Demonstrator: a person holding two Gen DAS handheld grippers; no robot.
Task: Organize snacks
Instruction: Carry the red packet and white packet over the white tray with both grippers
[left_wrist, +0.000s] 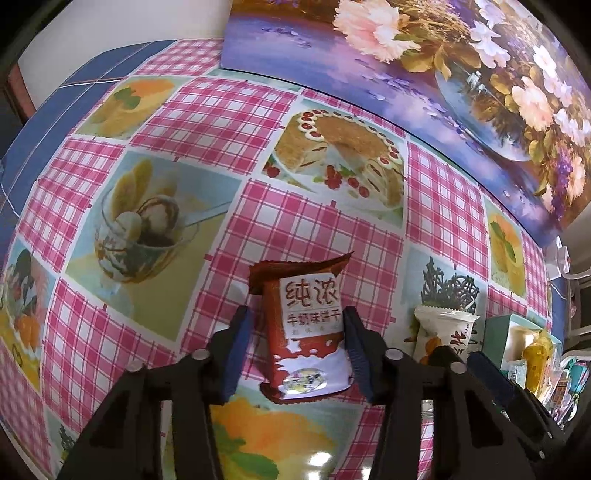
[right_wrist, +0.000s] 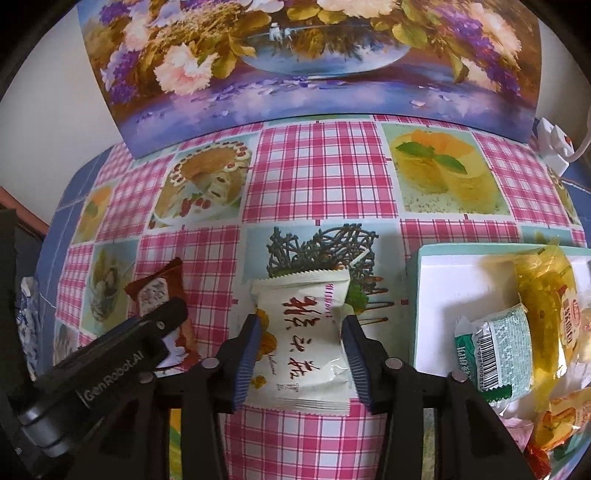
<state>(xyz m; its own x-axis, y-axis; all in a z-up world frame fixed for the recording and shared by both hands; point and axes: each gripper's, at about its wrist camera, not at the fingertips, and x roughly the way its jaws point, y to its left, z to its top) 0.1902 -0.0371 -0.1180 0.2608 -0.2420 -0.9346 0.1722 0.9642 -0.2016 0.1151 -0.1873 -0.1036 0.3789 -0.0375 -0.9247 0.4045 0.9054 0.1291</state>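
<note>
A red-brown biscuit packet (left_wrist: 306, 332) lies flat on the checked tablecloth, between the blue pads of my left gripper (left_wrist: 295, 328). The right pad touches its edge, a thin strip of cloth shows at the left pad, so the jaws stand open. A cream snack packet (right_wrist: 303, 343) lies on the cloth between the pads of my right gripper (right_wrist: 301, 332), which rest at its sides without lifting it; this gripper is open. The cream packet (left_wrist: 443, 325) also shows in the left wrist view, and the red-brown packet (right_wrist: 155, 291) shows under the left gripper's body in the right wrist view.
A white box with a teal rim (right_wrist: 436, 288) stands at the right, holding a yellow packet (right_wrist: 543, 295), a green-and-white packet (right_wrist: 495, 350) and other snacks. A flower painting (right_wrist: 295, 74) leans against the wall at the back. A white plug (right_wrist: 554, 144) lies far right.
</note>
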